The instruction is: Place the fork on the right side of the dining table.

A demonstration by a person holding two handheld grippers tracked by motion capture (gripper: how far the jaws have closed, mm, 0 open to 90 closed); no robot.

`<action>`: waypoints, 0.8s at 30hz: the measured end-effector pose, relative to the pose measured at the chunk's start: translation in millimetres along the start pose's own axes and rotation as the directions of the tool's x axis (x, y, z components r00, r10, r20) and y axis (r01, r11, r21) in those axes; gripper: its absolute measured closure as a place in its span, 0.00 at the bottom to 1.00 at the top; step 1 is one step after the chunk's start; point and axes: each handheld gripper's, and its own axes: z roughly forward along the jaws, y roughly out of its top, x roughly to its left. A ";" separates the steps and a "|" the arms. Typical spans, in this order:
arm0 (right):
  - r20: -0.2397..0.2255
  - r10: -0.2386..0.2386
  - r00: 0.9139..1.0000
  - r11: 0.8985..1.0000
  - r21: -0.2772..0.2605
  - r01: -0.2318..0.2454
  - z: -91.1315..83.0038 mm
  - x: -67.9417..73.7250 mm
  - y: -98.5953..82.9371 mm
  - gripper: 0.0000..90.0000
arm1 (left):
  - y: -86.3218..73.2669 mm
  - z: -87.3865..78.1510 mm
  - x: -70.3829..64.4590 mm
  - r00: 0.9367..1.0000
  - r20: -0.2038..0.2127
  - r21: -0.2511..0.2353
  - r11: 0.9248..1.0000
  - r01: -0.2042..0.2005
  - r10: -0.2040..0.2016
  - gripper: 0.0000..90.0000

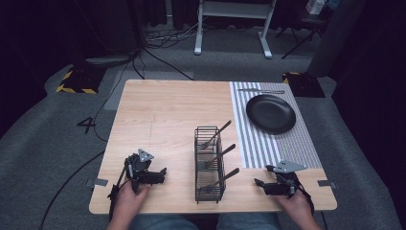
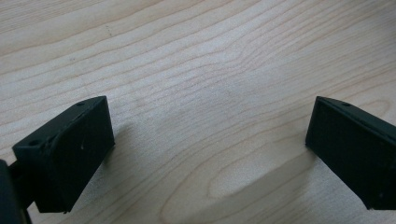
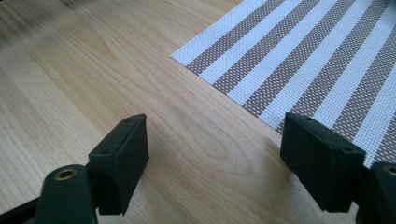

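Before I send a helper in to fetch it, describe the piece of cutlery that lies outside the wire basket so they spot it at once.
Start at the striped placemat on the right side of the wooden table. On it sits a black plate; just beyond the plate's far rim lies a silver utensil, flat near the table's far edge. Unlike the three dark-handled pieces standing in the wire basket, it lies alone.

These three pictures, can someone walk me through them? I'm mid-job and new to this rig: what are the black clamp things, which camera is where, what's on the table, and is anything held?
A person at a wooden table holds a two-jaw hand tool in each hand: the left gripper and the right gripper. The high view looks down from above the person. The other two views ride on the grippers and look along their black jaws. Both grippers are open and hold nothing. In the middle stands a black wire basket with three dark-handled utensils in it. At the right lies a striped placemat with a black plate and a metal utensil beyond it.
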 end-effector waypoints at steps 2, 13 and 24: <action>0.001 0.001 1.000 1.000 -0.002 -0.001 0.0 -0.2 0.0 0.27 | 0.2 0.3 0.2 1.000 0.000 -0.002 1.000 -0.002 0.002 0.01; -0.030 0.041 0.999 0.999 0.004 -0.041 -3.4 -2.8 1.5 0.34 | 1.0 1.0 0.1 1.000 0.001 0.000 1.000 -0.004 0.004 0.01; -0.054 0.042 0.998 0.999 0.023 -0.041 -21.2 4.4 16.6 0.40 | 2.6 2.2 0.4 1.000 0.005 0.001 1.000 -0.008 0.008 0.01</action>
